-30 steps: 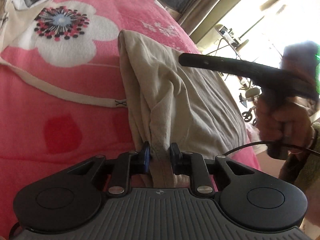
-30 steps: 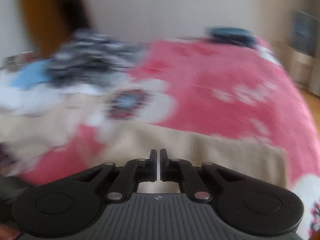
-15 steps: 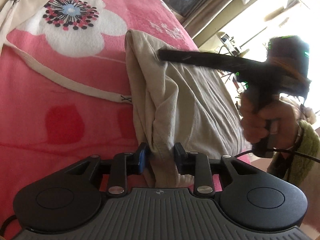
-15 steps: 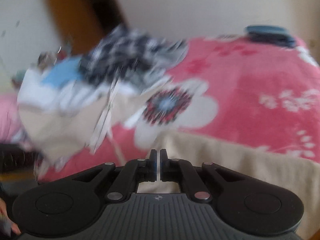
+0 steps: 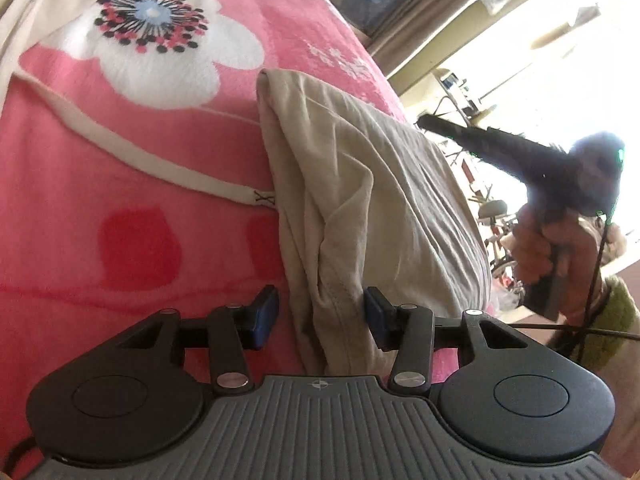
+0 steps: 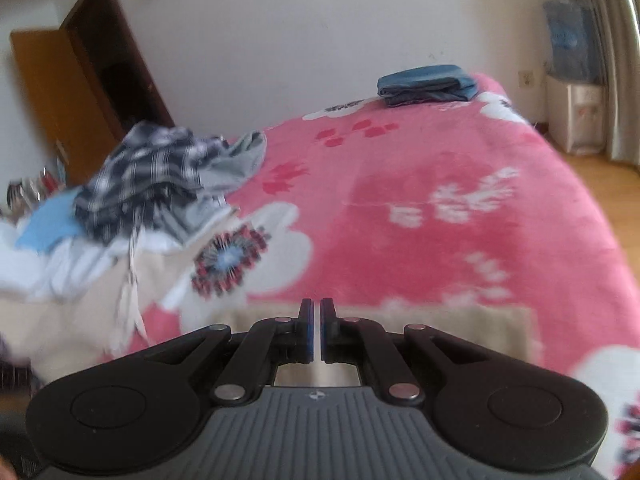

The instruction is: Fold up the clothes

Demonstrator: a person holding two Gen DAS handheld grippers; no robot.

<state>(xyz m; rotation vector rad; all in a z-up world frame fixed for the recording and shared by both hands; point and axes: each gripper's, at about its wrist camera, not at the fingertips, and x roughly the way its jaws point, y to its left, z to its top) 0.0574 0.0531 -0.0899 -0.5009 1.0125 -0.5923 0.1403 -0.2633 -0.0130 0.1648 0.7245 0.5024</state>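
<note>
The left gripper has its fingers spread apart, with a bunched fold of the beige garment lying between them and neither pad clearly pressing it. That garment lies folded lengthwise on the pink flowered blanket of the bed, a cream strap running off from its left edge. Beyond it, the right gripper is held in a person's hand above the garment's far side. Seen from its own camera, the right gripper has fingers drawn almost together with nothing between them, above the beige garment. Farther back sit a heap of plaid clothes and a folded blue stack.
</note>
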